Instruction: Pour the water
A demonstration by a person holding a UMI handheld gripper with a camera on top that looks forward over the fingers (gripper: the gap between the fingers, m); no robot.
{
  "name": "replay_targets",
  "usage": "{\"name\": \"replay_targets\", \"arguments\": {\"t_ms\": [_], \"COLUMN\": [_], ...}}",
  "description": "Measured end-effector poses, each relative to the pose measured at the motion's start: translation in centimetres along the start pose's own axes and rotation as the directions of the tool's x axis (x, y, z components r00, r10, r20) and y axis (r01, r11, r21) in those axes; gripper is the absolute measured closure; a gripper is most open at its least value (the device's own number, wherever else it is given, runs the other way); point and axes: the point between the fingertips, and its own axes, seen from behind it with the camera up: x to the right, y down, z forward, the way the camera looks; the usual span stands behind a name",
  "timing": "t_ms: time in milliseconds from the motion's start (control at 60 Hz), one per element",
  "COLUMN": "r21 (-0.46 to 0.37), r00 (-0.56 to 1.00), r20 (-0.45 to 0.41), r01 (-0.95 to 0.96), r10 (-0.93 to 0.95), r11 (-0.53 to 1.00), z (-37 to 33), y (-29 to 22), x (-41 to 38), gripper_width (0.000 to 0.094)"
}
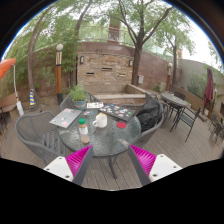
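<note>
Hovering well back from a round glass patio table (108, 140) on a wooden deck, with the gripper (111, 160) held high and its two pink-padded fingers (79, 160) spread wide apart, pinching nothing. Seen beyond and between the fingers, near the table's left edge: a small clear bottle with an orange cap (84, 130), probably the water vessel the task means, though too small to confirm what it holds. Standing just behind it toward the table's centre, a pale cup-like container (101, 120), possibly the receiver, though its identity cannot be told for sure. Lying flat on the near right part of the glass, a small red object (121, 126), and toward the far right edge, a dark tray (116, 110) holding small items too fine to name. Ringing the table, metal mesh chairs, one at the near left (40, 140) and one at the right (152, 118), with a brick wall (105, 68), a potted plant (78, 96) and trees behind. Judged from this distance and the empty fingers, still the approach stage, with no grasp made and no pouring begun. Called for next, by that reading: closing in over the near rim of the table, lining the open fingers up on either side of the bottle, and taking care not to clip the neighbouring container or the chair backs on the way in.
</note>
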Motion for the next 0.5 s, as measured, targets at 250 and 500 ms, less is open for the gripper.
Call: {"name": "replay_targets", "arguments": {"t_ms": [250,500], "r21": [-0.011,0.025], "r00": [0.999,0.997], "r20": [0.016,0.076], "r01": [-0.030,-0.009], "r10": [0.030,0.007], "r11": [0.999,1.000], "z": [0.6,6.8], "y": [1.1,5.4], "x": [-1.1,-3.9], "gripper_width": [0.0110,0.0101]}}
